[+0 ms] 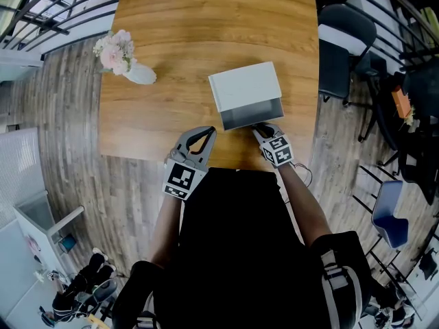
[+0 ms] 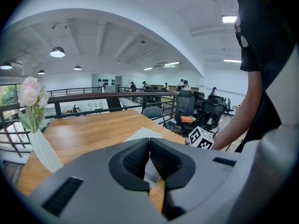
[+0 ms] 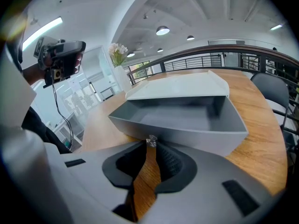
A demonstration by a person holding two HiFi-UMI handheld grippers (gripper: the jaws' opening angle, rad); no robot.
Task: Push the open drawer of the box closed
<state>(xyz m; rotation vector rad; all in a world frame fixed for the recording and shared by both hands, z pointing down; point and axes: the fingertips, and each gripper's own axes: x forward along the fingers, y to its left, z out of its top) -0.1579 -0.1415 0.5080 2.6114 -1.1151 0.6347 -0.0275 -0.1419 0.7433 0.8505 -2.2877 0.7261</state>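
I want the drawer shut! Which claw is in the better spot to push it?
Right. The right claw faces the open drawer, knob between its tips. The left claw is off to the side.

Flower vase (image 1: 139,73) — wooden table (image 1: 206,26), office chair (image 1: 343,46).

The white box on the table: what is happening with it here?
A person holds two grippers. The right gripper, jaws together, has its tips at the small knob of the open grey drawer of the white box, seemingly about to push it in. The left gripper, shut and empty, hangs left of the drawer, apart from it.
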